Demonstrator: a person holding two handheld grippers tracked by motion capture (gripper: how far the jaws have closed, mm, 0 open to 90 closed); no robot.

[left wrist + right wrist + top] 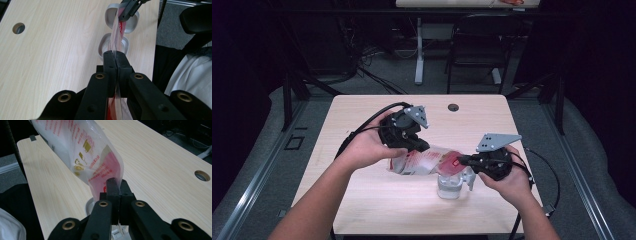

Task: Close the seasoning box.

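- The person is holding a plastic pouch, printed in red and white, stretched between the two tools above the desk.
- The left tool is pinching one end of the pouch, its jaws pressed together on the film with no gap showing in the left gripper view.
- The right tool is pinching the opposite, red-printed corner of the pouch in the same way, jaws pressed flat against the film.
- The pouch is hanging clear of the desk, running roughly level from the left tool to the right tool in the high view.
- Directly under the right-hand end of the pouch a pale grey container is standing on the desk; in the left gripper view it is showing as two rounded cups, one behind the other.
- Judged step: the pouch is being positioned, or pulled taut for opening, above the container. Whether the film is already torn cannot be told.
- Judged next move: both grips need to be kept firm on the thin film while the red corner is brought over a cup, with the left end being raised only once an opening exists.
- Risk noted: the film slipping from the jaws, or the contents missing the cups.
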